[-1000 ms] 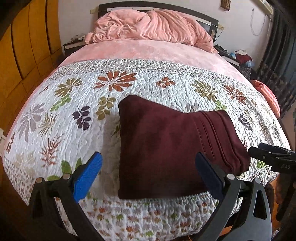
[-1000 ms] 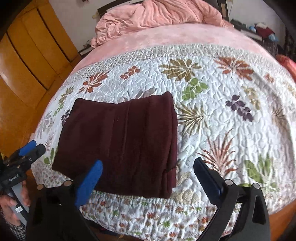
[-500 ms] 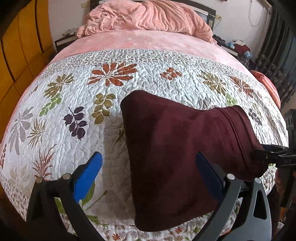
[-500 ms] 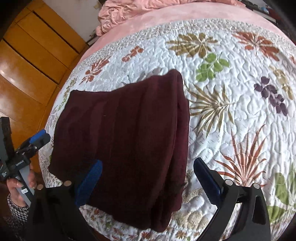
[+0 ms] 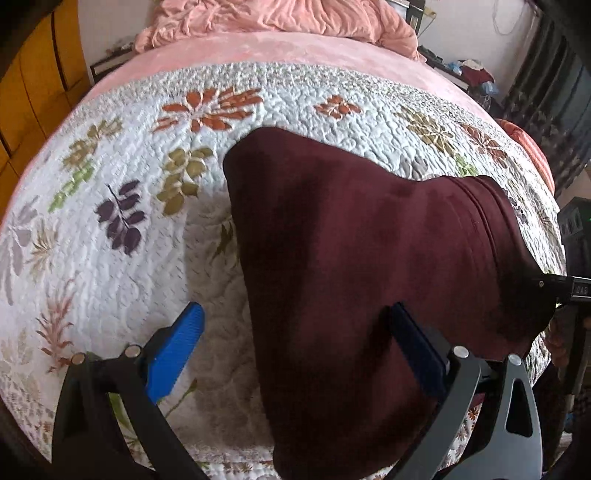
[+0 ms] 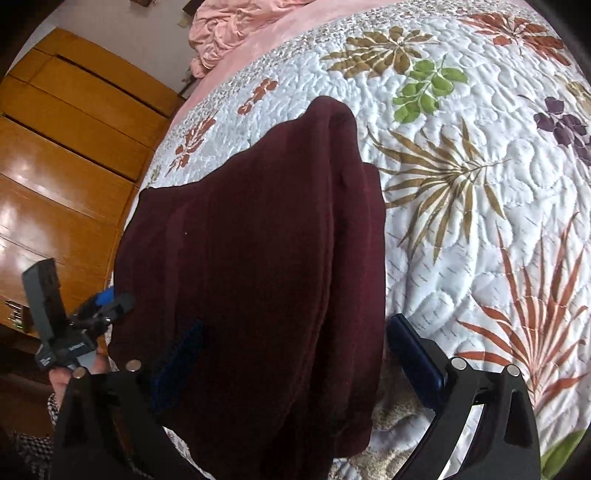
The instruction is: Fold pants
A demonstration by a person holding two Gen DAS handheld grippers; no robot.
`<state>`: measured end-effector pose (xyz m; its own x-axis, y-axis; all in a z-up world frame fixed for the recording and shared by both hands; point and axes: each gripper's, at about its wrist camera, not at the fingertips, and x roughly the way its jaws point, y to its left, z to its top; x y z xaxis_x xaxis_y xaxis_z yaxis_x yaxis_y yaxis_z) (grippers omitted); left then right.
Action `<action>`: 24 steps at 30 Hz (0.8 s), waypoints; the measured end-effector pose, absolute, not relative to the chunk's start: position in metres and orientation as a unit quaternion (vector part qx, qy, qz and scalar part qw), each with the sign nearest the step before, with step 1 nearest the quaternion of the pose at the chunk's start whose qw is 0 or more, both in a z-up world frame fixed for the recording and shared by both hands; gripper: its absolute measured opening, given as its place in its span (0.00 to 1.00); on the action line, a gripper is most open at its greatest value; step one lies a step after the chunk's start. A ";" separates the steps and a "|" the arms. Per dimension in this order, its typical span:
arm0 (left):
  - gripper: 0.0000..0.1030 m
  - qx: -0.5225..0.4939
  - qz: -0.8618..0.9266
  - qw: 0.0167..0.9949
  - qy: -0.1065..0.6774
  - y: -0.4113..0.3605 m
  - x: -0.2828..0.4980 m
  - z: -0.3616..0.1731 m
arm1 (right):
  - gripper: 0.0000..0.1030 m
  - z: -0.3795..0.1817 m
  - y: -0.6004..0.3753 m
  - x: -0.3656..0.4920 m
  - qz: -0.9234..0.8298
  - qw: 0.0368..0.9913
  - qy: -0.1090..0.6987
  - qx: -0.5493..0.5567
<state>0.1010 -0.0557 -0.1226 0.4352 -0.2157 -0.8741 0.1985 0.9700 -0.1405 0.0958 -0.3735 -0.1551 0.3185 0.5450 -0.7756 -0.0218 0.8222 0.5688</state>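
Black tongs [image 5: 295, 354] with ribbed blue pads [image 5: 173, 350], silver screws, checked sleeve [image 6: 33, 448]

Folded maroon pants [image 6: 258, 277] on floral quilt [image 6: 461, 221], near bed edge. Right gripper [image 6: 295, 354] spread wide across pants' near end. Left gripper [image 6: 107, 306] beside pants' left edge; wooden wardrobe [image 6: 66, 147] behind.

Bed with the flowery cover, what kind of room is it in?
Most likely a bedroom at home. The floral quilt covers a big bed, a rumpled pink blanket is heaped at its head, and wooden wardrobe doors stand beside it. Folded maroon pants lie on the quilt.
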 end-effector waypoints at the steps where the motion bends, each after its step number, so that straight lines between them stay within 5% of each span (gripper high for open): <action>1: 0.98 -0.016 -0.126 0.844 0.520 -0.055 0.102 -0.125 | 0.97 -0.155 -0.373 0.097 0.186 0.777 0.553 0.236; 9: 0.98 -0.194 -0.216 0.763 0.577 -0.014 0.123 -0.163 | 0.97 -0.157 -0.365 0.105 0.223 0.773 0.550 0.222; 24: 0.97 -0.222 -0.321 0.690 0.610 -0.039 0.127 -0.178 | 0.93 -0.157 -0.393 0.100 0.259 0.756 0.541 0.262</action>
